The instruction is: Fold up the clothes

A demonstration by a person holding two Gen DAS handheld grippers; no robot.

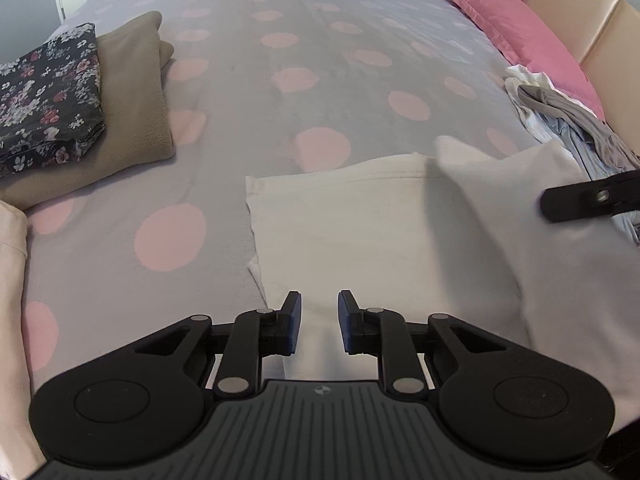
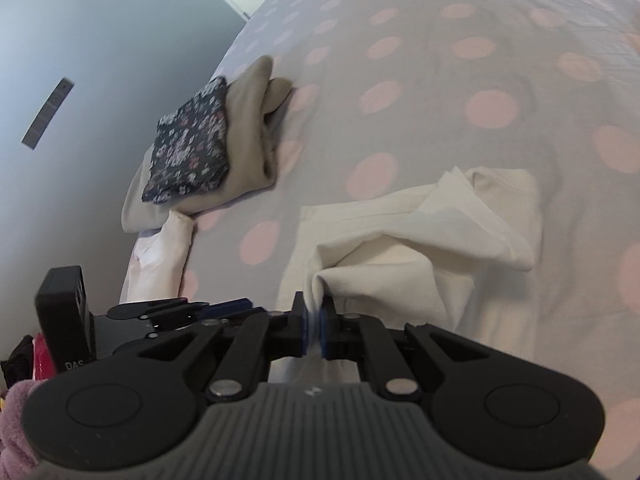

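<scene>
A white garment [image 1: 360, 220] lies on the grey bedspread with pink dots [image 1: 280, 40], close to the near edge. My left gripper [image 1: 320, 320] hovers low over its near part. The jaws stand a little apart with white cloth showing between and under them, and the pads do not press on it. My right gripper [image 2: 315, 320] is shut on a bunched edge of the same white garment [image 2: 400, 248], lifting a fold off the bed. In the left wrist view one finger of the right gripper [image 1: 580, 200] shows at the right, with the raised cloth blurred below it.
A folded beige garment [image 1: 136, 92] with a folded dark floral piece [image 1: 44, 100] on top sits at the left. A pile of unfolded clothes [image 1: 560, 120] lies at the right by a pink pillow [image 1: 520, 28] and the headboard [image 1: 580, 12]. Pale pink cloth [image 1: 10, 280] lies at the near left.
</scene>
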